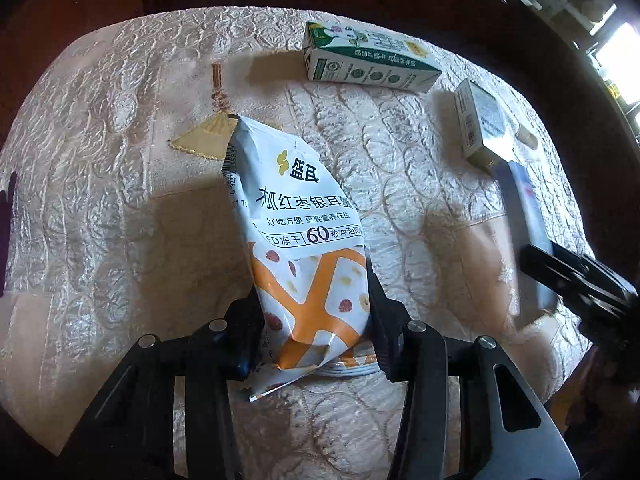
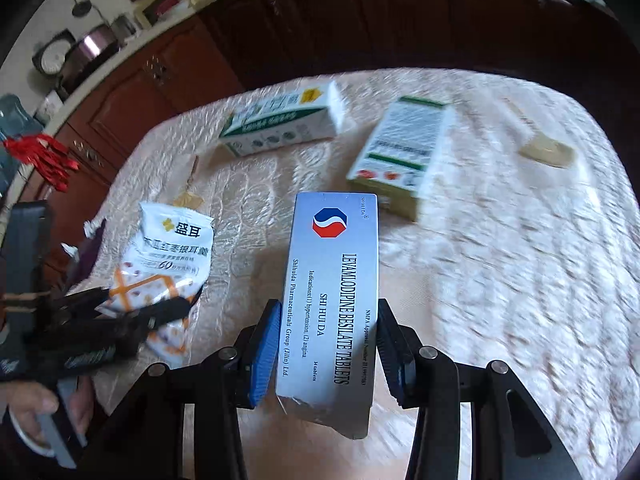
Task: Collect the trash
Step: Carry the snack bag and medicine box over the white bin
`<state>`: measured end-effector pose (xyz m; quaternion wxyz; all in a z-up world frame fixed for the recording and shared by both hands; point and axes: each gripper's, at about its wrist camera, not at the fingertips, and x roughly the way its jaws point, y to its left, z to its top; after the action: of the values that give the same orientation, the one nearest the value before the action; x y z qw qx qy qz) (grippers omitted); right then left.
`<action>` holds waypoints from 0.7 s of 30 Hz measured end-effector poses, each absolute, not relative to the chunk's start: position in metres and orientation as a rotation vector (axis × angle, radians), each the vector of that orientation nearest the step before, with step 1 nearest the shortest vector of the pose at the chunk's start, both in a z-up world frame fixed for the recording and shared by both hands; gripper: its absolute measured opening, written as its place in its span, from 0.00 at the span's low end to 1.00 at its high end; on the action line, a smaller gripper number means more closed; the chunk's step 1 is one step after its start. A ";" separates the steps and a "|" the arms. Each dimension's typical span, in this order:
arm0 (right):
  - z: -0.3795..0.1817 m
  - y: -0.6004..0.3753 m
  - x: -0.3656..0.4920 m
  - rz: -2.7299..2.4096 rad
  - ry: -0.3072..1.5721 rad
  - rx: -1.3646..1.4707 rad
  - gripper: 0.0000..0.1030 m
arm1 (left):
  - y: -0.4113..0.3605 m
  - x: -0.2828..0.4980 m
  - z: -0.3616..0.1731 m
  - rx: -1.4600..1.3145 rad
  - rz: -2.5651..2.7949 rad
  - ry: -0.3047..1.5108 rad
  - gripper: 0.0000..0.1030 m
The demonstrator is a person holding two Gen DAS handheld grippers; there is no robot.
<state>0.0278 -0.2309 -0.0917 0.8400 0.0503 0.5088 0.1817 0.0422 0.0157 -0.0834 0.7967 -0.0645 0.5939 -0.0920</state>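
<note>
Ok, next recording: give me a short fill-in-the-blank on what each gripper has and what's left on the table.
1. The left gripper is closed on a white and ____ snack packet.
2. The right gripper has a silver ____ box between its blue pads.
3. The number of boxes lying ungripped on the tablecloth, the green-and-white carton and the small box beside it, is ____.

Missing words: orange; tablet; two
</note>
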 end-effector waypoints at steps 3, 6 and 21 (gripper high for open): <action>-0.080 -0.251 0.013 0.374 1.044 0.140 0.43 | 0.013 0.036 -0.068 -0.190 -0.259 1.215 0.41; -0.069 -0.268 -0.001 0.358 1.009 0.159 0.43 | 0.000 0.029 -0.047 -0.176 -0.304 1.151 0.41; -0.032 -0.350 -0.046 0.226 0.898 0.243 0.43 | -0.112 0.017 -0.001 -0.029 -0.499 1.050 0.41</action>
<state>-0.0457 -0.3501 -0.0323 0.8877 0.1168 0.4319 0.1087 0.0168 -0.1125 -0.0015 0.8357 -0.0139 0.4959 -0.2355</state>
